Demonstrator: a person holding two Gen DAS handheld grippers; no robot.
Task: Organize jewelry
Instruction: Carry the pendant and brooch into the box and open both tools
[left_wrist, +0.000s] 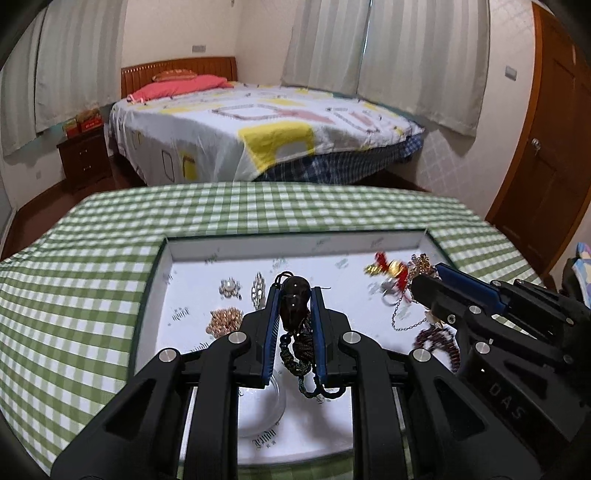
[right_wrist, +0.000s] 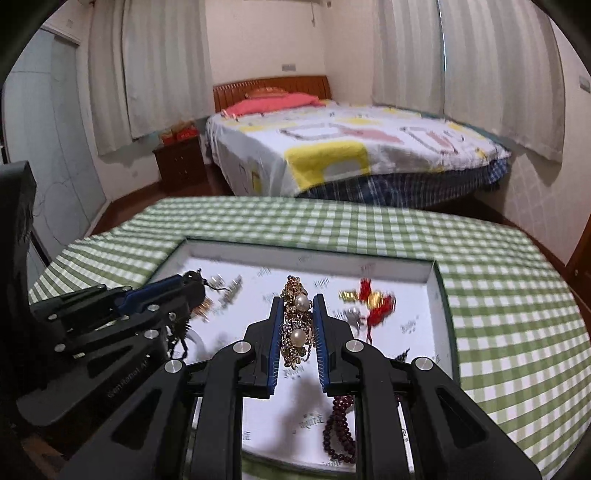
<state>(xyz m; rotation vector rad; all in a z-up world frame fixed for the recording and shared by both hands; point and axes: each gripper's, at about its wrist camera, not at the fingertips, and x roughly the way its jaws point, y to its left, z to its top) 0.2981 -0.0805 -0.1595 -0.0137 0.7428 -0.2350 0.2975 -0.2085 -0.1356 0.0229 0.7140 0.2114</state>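
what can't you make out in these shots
- Left wrist view: the left gripper covers the sides of the dark pendant; the clear dish is partly behind its fingers.
- Left wrist view: the right gripper hides most of the gold brooch.
- Right wrist view: the red charm is blurred; the bead bracelet runs behind the right gripper.

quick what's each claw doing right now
Left claw: closed on the dark brown carved bead pendant with braided cord.
Right claw: closed on the gold filigree pearl brooch.
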